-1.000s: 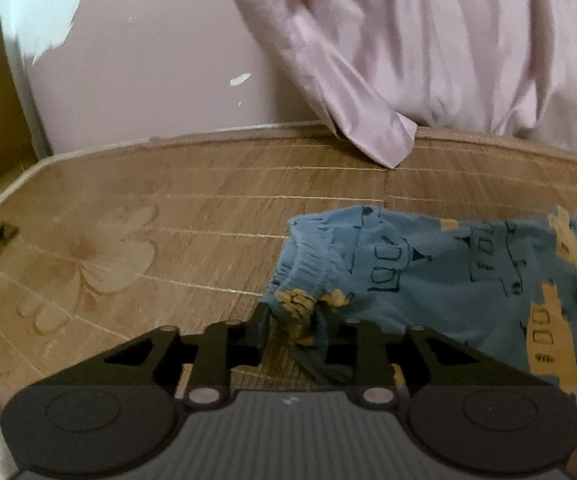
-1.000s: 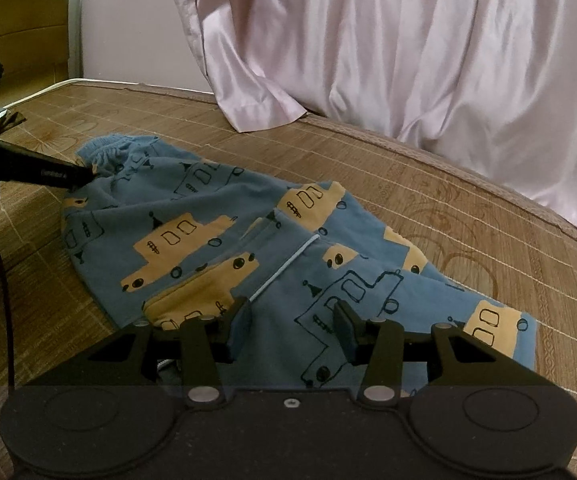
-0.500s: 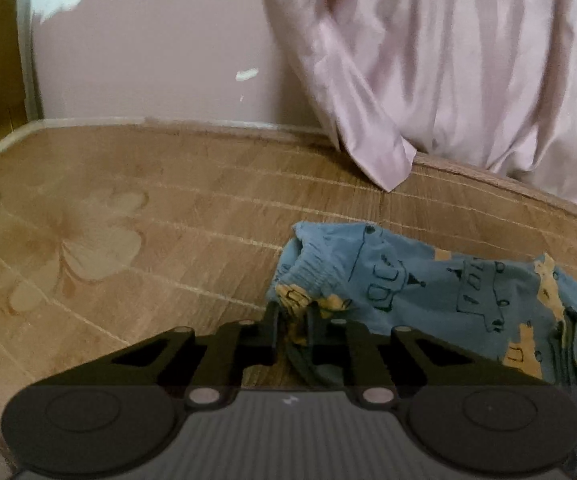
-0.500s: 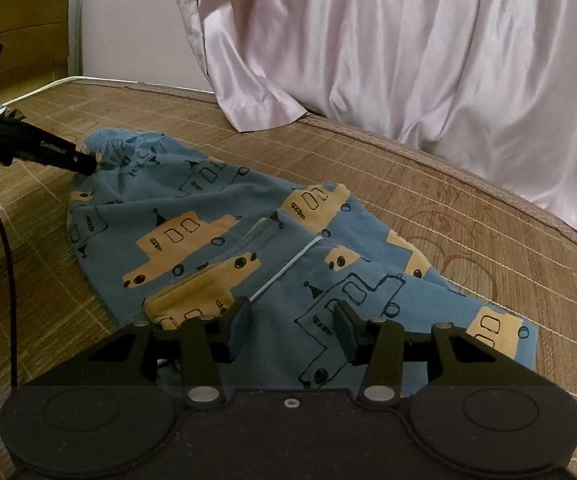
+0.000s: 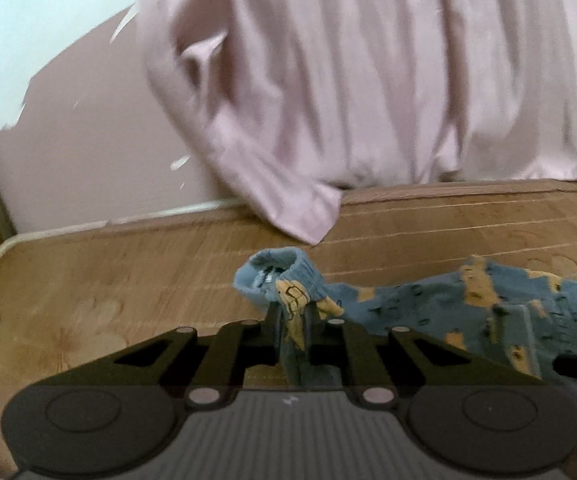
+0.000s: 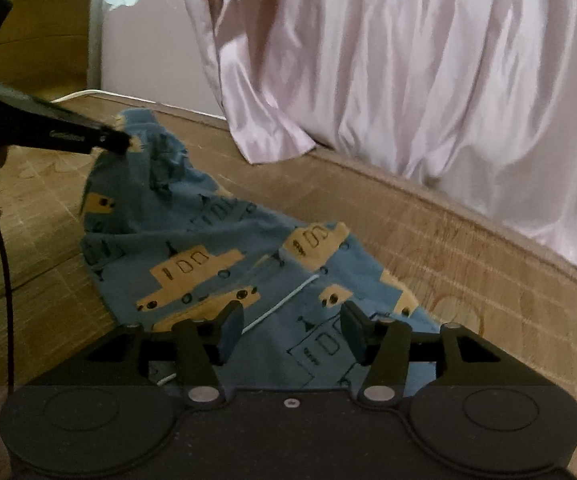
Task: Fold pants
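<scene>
The pants [image 6: 216, 240], blue with yellow trucks, lie on a woven mat [image 6: 468, 264], their far left corner raised off it. The left gripper [image 5: 291, 316] has its jaws narrow, pinching the elastic waistband [image 5: 288, 272], which bunches up above the fingertips. In the right wrist view this gripper reaches in from the left and the cloth hangs from it in a slope. The right gripper [image 6: 291, 330] hovers over the near part of the pants with jaws wide, gripping nothing; a white drawstring [image 6: 284, 306] runs between its fingers. A pink curtain [image 6: 408, 60] hangs at the far side, its hem on the mat.
</scene>
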